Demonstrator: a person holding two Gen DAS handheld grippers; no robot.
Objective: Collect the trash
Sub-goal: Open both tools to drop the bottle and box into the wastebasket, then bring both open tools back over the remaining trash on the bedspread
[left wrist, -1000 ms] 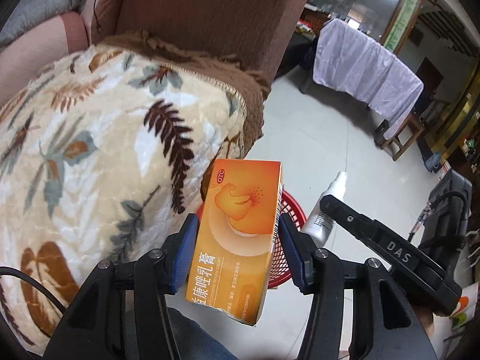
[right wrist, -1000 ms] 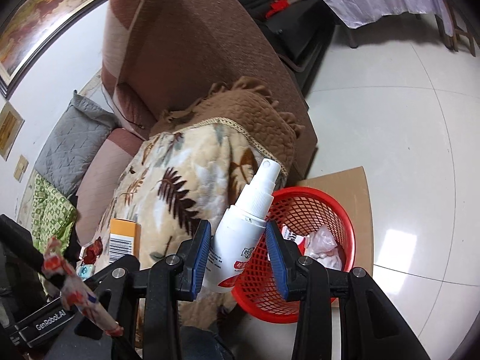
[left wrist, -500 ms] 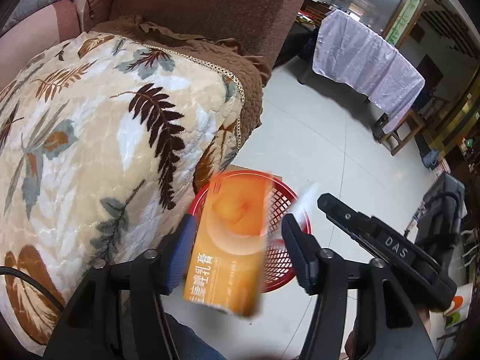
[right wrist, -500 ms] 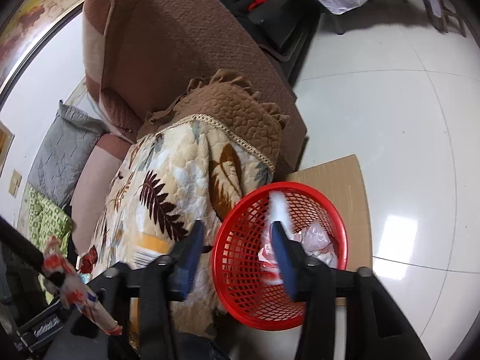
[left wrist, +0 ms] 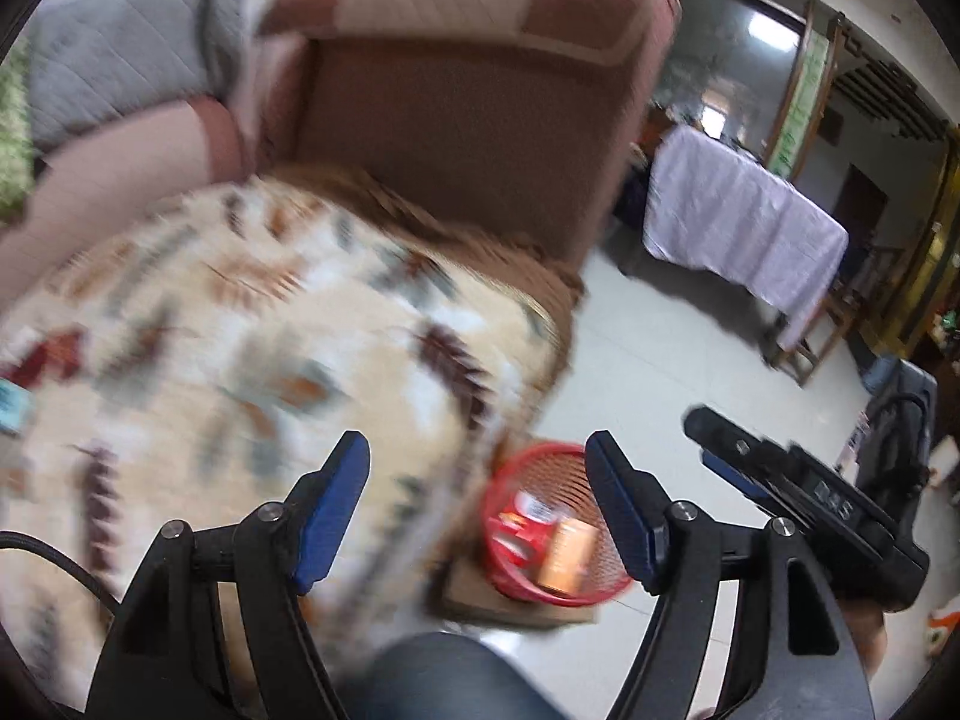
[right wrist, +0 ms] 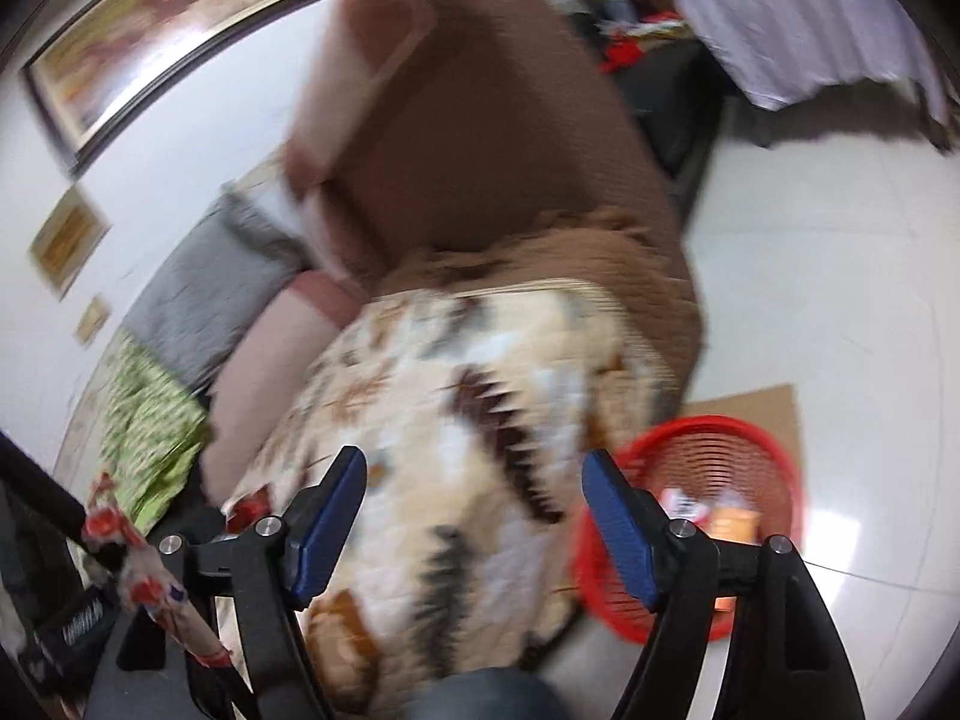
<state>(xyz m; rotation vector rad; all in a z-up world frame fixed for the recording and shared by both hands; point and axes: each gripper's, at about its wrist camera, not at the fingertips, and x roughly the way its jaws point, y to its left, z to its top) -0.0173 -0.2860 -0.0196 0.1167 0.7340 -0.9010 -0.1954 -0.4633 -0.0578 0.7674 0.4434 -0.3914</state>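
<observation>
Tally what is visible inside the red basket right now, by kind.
Orange box: 1
Red-and-white item, too blurred to name: 1
Total: 2, both in the red basket. Anything underneath is hidden.

A red mesh plastic basket (left wrist: 555, 540) stood on a flat cardboard sheet (right wrist: 756, 405) on the floor, beside the leaf-patterned blanket (left wrist: 240, 330) covering the brown sofa (left wrist: 456, 120); an orange carton (left wrist: 567, 552) lay inside it.

My blue-padded black fingers (left wrist: 336, 498), red mesh basket (left wrist: 600, 591), orange box (left wrist: 567, 552) inside, cream blanket (left wrist: 240, 330) with brown leaf pattern, brown sofa (left wrist: 468, 120), lilac tablecloth (left wrist: 738, 222).
</observation>
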